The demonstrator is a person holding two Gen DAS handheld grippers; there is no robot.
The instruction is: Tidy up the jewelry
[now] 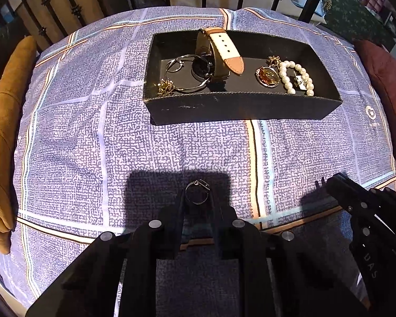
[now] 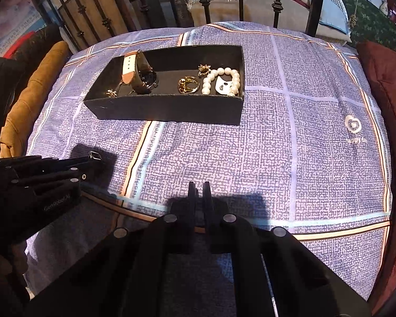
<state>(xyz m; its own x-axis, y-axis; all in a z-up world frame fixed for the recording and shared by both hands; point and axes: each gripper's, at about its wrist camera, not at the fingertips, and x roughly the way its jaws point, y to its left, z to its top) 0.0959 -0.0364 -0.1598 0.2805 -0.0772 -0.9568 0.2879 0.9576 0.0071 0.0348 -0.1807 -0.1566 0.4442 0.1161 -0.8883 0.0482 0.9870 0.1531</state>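
Left hand-held gripper [image 1: 197,195] pinches a thin ring [image 1: 197,192] at its tips, black tray [image 1: 240,107] well ahead. Ring looks light, stiff, slippery (grip the band). Right hand-held gripper [image 2: 198,188] nearly closed, empty.

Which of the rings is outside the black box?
The thin silver ring pinched between the left gripper's fingers, above the cloth. The gold ring and other silver ring lie in the black box.

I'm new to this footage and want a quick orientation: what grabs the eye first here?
A black tray full of jewelry sits on the plaid cloth, with a tan-strapped watch and a pearl bracelet standing out. Nearer the camera, the left gripper pinches a small ring.
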